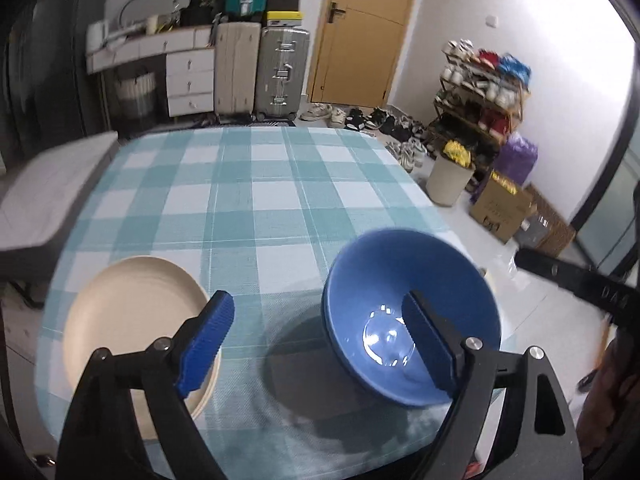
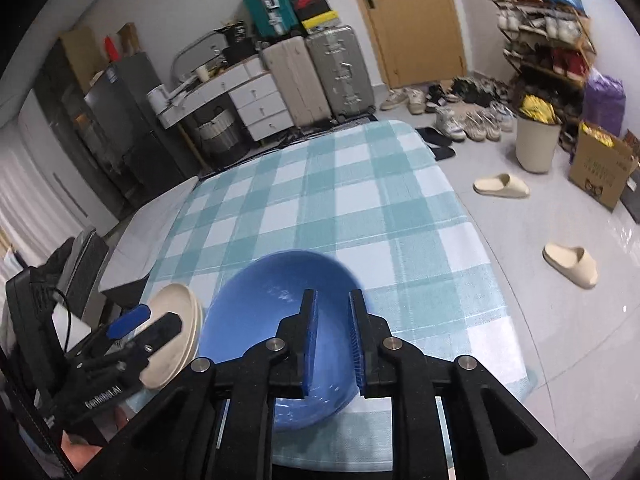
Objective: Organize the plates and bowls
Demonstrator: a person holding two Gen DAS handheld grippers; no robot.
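Up close, I had the blue bowl (image 1: 404,300) sitting tilted on the near end of the checked tablecloth (image 1: 256,200), its rim dipping toward my left side. My right gripper (image 2: 333,336) had its fingers drawn narrow, with a slim gap between the blue pads (image 2: 312,344); they stood over the bowl's near wall, and I could not tell whether they were pinching the rim or only hovering at it. My left gripper (image 1: 316,320) had its fingers spread wide, holding nothing. One pad (image 1: 206,340) overlapped the edge of the cream plates (image 1: 132,312), the other sat in front of the bowl's inside.

From the right wrist view the cream plates (image 2: 176,312) showed as a small stack just beside the bowl (image 2: 272,304), with the left gripper (image 2: 132,320) reaching across them. A dark arm of the right tool crossed the right edge of the left wrist view, beyond the bowl.

Around the table I saw plenty of clutter. Behind it stood a silver suitcase (image 1: 282,72) and a beige one beside it, next to a white drawer unit (image 1: 190,80), with a wooden door (image 1: 360,32) further right. A shoe rack (image 2: 544,36) stood against the wall, shoes spread on the floor before it, and a cream bin (image 2: 536,144) and a cardboard box (image 2: 600,176) were near. Two cream slippers (image 2: 572,266) lay well apart on the tiles.
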